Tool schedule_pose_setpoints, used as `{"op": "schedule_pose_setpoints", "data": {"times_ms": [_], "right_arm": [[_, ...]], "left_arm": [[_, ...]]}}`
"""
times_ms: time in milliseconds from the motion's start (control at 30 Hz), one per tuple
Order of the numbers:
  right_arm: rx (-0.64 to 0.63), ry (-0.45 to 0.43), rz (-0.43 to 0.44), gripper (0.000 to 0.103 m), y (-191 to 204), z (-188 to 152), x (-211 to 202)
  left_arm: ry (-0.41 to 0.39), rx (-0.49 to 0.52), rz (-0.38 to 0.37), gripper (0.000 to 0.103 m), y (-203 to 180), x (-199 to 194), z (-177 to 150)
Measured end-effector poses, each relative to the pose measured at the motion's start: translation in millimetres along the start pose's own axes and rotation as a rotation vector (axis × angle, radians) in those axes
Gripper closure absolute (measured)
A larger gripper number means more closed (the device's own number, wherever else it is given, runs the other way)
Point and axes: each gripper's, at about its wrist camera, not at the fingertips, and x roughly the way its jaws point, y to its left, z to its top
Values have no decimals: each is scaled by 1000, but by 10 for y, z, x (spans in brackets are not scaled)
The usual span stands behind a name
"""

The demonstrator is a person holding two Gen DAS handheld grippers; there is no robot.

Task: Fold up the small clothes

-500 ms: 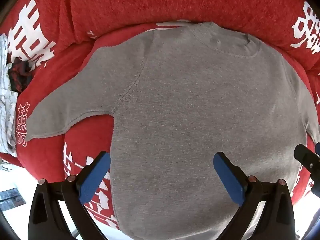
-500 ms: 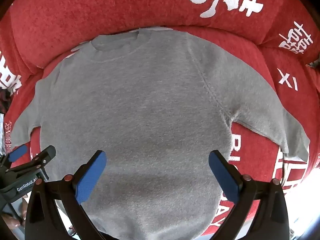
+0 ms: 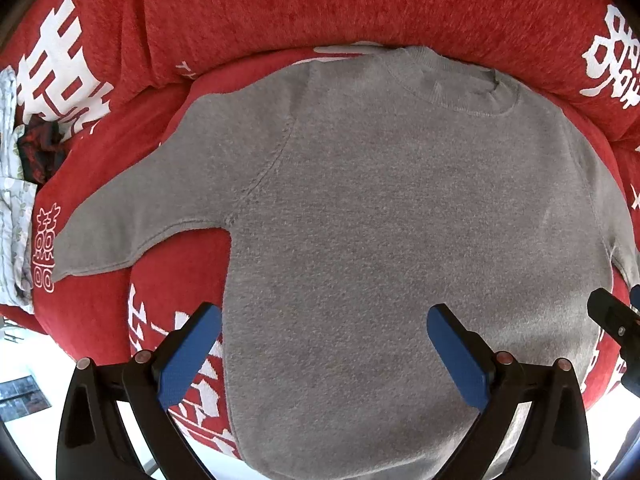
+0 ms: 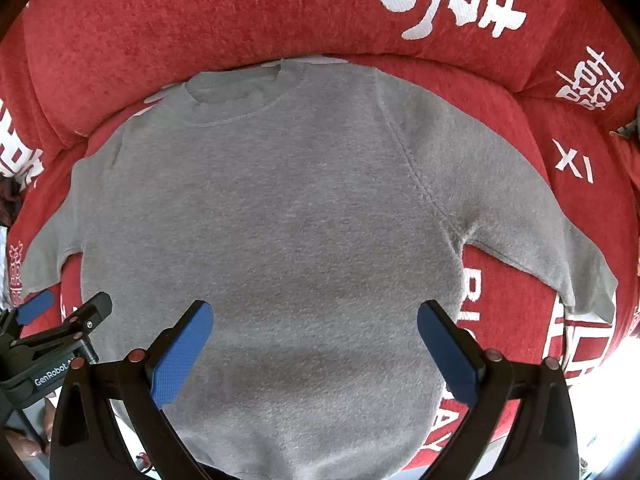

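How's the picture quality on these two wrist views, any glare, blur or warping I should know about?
Left wrist view: strong fisheye bowing of the grey sweater and red cover, sharp focus, lower-left corner blown out white. Right wrist view: same barrel warp, even light on the sweater, overexposed glare at the lower right edge, dark vignette in the top corners.

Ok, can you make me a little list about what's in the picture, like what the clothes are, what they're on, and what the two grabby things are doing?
garment: grey long-sleeved knit sweater, spread flat, front up, sleeves out to the sides
folds made: none yet
surface: red plush sofa cover with white characters
left gripper: open, above the sweater's lower left edge, holding nothing
right gripper: open, above the sweater's lower middle, holding nothing
nearby: pale floral cloth at the far left
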Motion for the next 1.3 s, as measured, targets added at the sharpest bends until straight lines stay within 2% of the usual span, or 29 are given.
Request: {"op": "schedule_pose_setpoints", "data": {"times_ms": [500,1033,1300], "right_arm": [[-5,-8,-8,1,37,-14,-21],[0,-10,-16,1,120,-38,-42],[-1,-9,-26,1,168,-56,-55]], "left_arm": [[4,-2,-33,0,88,34,3],[11,-7,-3,0,156,33,-8],[11,-10,59,0,238,11,-29]]}}
